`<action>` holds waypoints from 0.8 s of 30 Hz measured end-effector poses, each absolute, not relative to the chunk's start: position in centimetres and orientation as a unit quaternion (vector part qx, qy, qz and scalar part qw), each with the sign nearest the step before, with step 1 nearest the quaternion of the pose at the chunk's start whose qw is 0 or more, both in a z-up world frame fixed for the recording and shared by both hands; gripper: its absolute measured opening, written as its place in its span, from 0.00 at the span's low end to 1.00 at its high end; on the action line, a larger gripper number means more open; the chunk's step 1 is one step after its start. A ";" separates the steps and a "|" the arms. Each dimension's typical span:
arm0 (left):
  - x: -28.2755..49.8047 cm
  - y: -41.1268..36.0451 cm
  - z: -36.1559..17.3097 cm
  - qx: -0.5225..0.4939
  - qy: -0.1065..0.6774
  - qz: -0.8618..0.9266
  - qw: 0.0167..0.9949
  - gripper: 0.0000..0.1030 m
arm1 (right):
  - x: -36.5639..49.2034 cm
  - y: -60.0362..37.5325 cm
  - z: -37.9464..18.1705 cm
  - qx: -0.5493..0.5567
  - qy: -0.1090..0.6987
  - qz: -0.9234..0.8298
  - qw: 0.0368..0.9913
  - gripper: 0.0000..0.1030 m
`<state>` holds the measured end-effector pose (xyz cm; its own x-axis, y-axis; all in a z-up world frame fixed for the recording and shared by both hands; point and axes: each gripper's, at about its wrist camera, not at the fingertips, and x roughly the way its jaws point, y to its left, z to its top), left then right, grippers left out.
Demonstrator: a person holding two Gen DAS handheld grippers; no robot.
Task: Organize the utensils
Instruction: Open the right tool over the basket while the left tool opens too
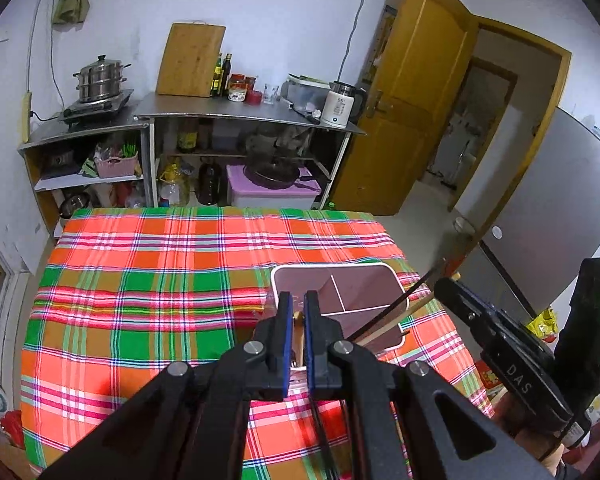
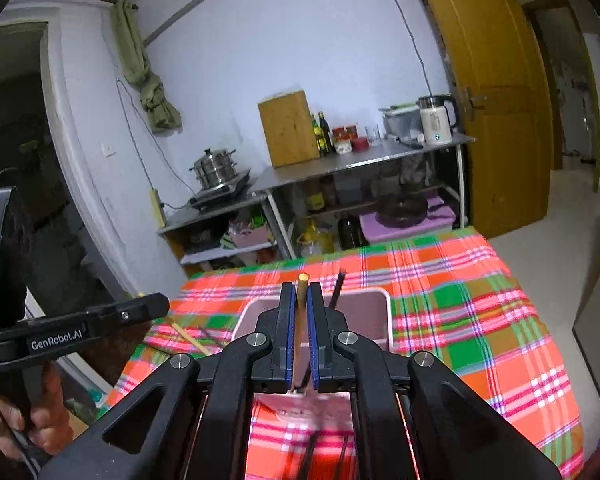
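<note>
A white utensil holder with a dark divided inside (image 1: 380, 280) stands on the plaid tablecloth (image 1: 140, 272). My left gripper (image 1: 298, 300) is shut on a wooden stick-like utensil (image 1: 299, 336), just in front of the holder. My right gripper (image 1: 444, 284) enters from the right holding chopsticks (image 1: 396, 308) slanted over the holder. In the right wrist view my right gripper (image 2: 300, 292) is shut on a wooden chopstick (image 2: 303, 280), with a dark chopstick (image 2: 338, 286) beside it, over the holder (image 2: 384, 300). The left gripper (image 2: 156, 304) is at the left, with loose chopsticks (image 2: 188, 336) beneath it.
Behind the table are steel shelves (image 1: 240, 110) with a pot (image 1: 100, 80), cutting board (image 1: 190, 60), bottles and kettle (image 1: 342, 104). An open yellow door (image 1: 412, 92) and a grey fridge (image 1: 560, 208) stand to the right.
</note>
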<state>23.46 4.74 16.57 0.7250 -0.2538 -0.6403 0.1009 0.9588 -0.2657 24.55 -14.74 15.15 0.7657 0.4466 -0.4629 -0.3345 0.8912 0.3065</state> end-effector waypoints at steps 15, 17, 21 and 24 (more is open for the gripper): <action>18.3 4.4 18.1 -0.103 0.314 -0.102 0.938 0.27 | 20.0 -17.7 15.8 0.097 0.267 0.207 0.936 0.11; 17.2 4.1 17.6 -0.106 0.315 -0.107 0.937 0.32 | 19.1 -18.1 15.4 0.095 0.271 0.207 0.935 0.11; 15.2 3.0 15.3 -0.093 0.329 -0.118 0.932 0.32 | 16.9 -18.9 13.5 0.077 0.286 0.198 0.934 0.11; 14.1 2.2 13.1 -0.091 0.350 -0.121 0.925 0.32 | 16.1 -19.6 11.9 0.081 0.308 0.195 0.928 0.11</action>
<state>14.09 2.25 13.12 0.7263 -0.2871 -0.6245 0.1596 0.9542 -0.2530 16.06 -19.60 11.91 0.7338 0.4127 -0.5397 -0.3126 0.9104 0.2711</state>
